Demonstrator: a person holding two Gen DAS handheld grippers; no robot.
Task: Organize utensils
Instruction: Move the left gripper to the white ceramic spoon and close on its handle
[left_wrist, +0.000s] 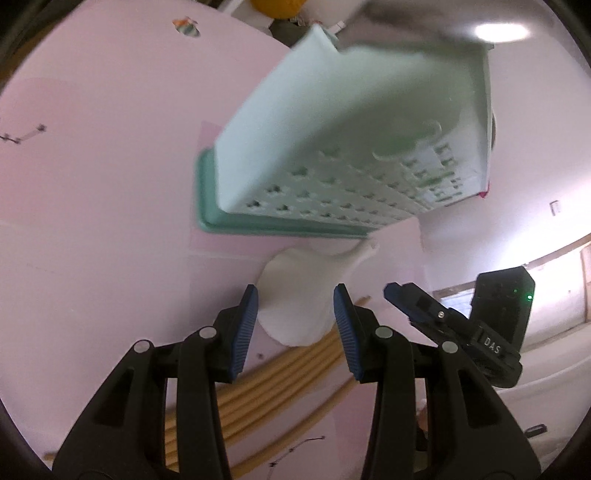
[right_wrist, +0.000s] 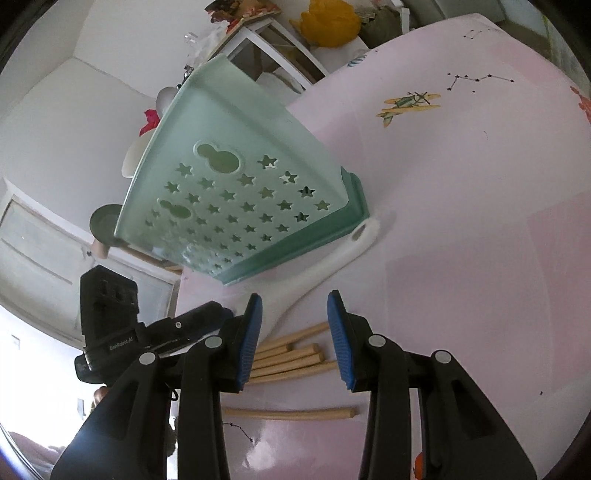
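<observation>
A mint-green utensil holder (left_wrist: 332, 147) with star holes stands on a darker green base on the pink table; it also shows in the right wrist view (right_wrist: 236, 192). A white spoon (left_wrist: 295, 291) lies in front of it, its handle end (right_wrist: 364, 232) by the base. Several wooden chopsticks (left_wrist: 280, 373) lie on the table near me, also seen in the right wrist view (right_wrist: 291, 356). My left gripper (left_wrist: 295, 328) is open, with the spoon's bowl between its fingers. My right gripper (right_wrist: 295, 336) is open above the chopsticks' ends. Each gripper shows in the other's view (left_wrist: 454, 325) (right_wrist: 155, 332).
The pink table (right_wrist: 480, 258) carries printed drawings, a plane (right_wrist: 406, 103) among them. One chopstick (right_wrist: 291, 413) lies apart, nearer me. A white shelf and a yellow object (right_wrist: 332, 22) stand beyond the table's far edge.
</observation>
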